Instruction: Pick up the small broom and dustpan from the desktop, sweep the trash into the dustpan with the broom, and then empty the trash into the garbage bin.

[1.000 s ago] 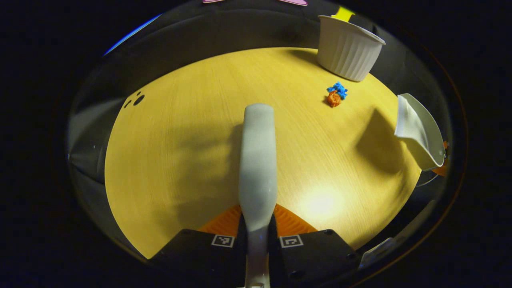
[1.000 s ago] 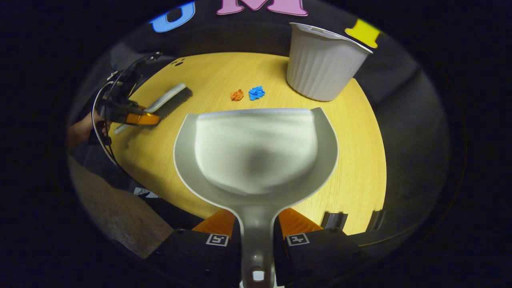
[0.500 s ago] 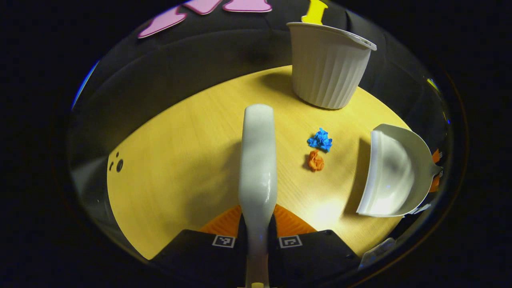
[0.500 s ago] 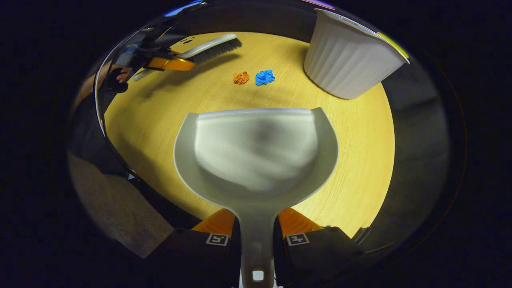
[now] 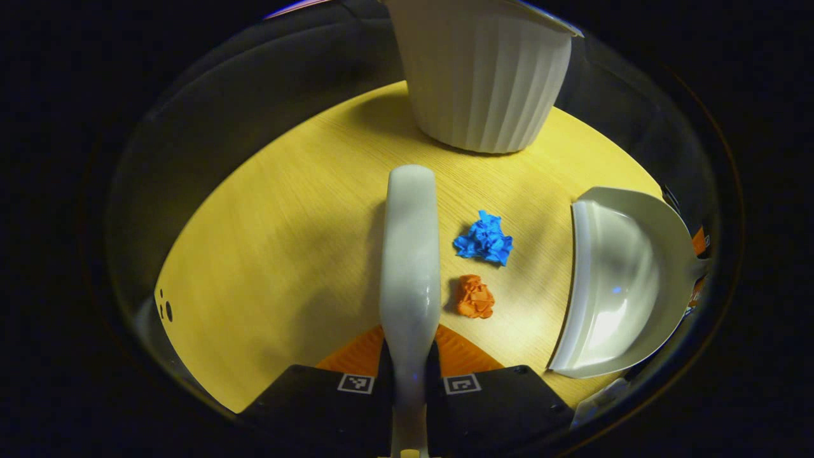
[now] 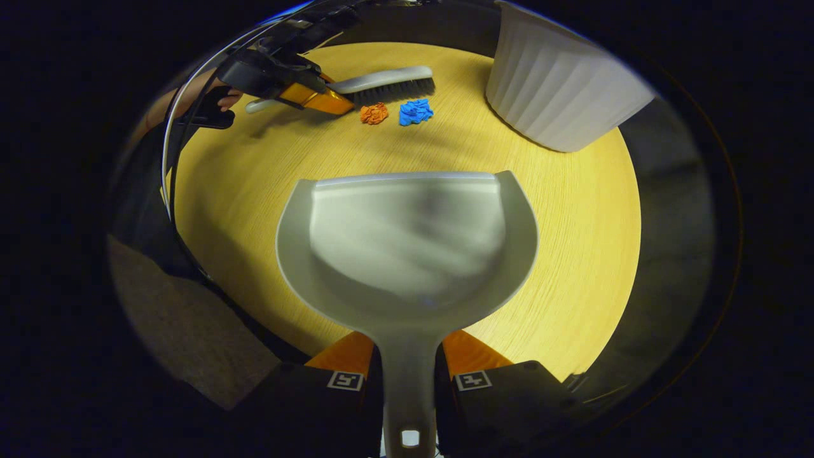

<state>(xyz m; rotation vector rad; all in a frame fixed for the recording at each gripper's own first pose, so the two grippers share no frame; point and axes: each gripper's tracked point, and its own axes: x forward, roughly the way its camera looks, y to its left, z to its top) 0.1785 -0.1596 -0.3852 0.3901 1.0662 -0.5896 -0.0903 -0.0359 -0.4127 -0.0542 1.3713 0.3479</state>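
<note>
Sweeping about to start: left gripper (image 5: 407,375) jaws clamp the broom (image 5: 410,254) just beside the orange scrap (image 5: 474,297) and blue scrap (image 5: 484,238), right gripper (image 6: 407,375) jaws clamp the dustpan (image 6: 407,235), whose lip should next drop to the table (image 6: 572,242) near the scraps.

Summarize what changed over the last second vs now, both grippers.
The left gripper carried the broom across the table until its bristles sit right behind the orange scrap and blue scrap. The right gripper brought the dustpan nearer, mouth facing them. Unchanged: both grips, scraps unswept, bin standing.
</note>
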